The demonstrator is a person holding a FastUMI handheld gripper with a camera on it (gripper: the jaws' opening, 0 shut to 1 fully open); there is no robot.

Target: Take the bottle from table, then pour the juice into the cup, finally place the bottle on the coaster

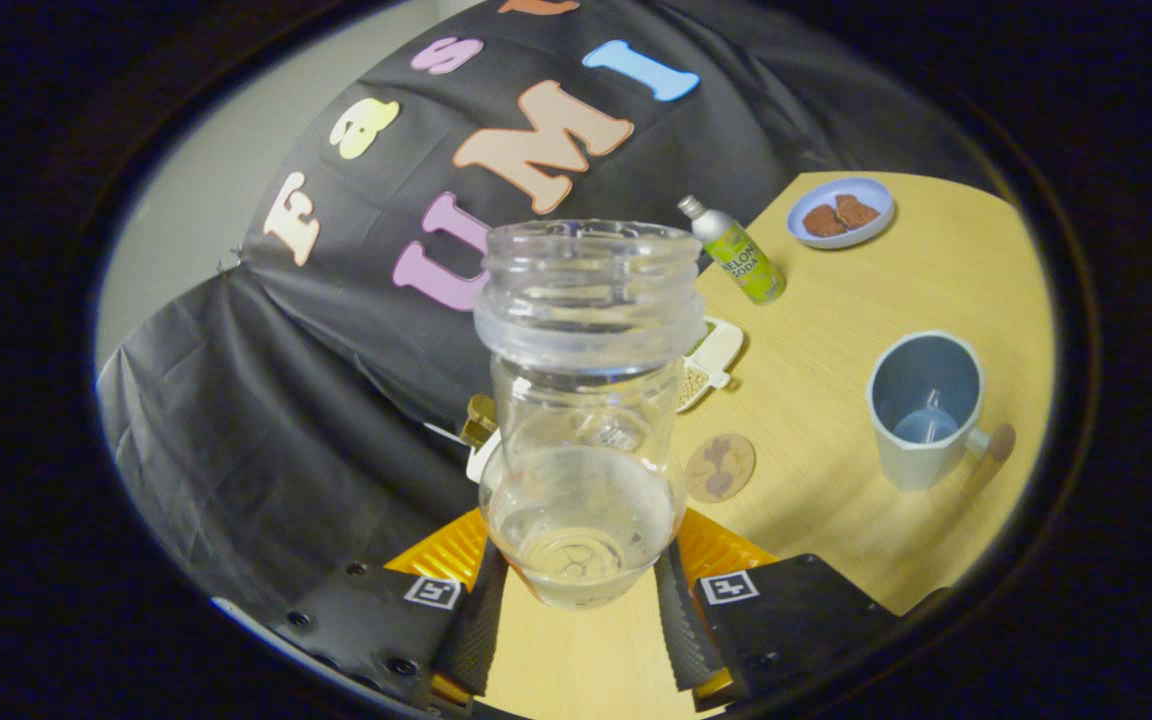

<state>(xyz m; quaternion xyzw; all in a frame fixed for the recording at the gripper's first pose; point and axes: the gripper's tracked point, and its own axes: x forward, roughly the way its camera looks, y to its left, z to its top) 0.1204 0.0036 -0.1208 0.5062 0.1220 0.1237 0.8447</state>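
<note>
The open-mouthed bottle (584, 420) is pinched low on its body by the tool (581, 610), both fingers pressed in, and held tilted above the surface (836, 400). Little juice shows inside. For a clean set-down, it should be levelled over the coaster (720, 467), just beyond the fingers, clear of the cup (926, 408).

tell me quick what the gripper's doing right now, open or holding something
Gripper: closed on the clear bottle, one jaw pressing each side near its base; the bottle is uncapped and held tilted above the table.

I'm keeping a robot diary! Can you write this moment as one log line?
gripper: shut on bottle | bottle: open, little juice inside | cup: apart, on table | coaster: bare
</note>
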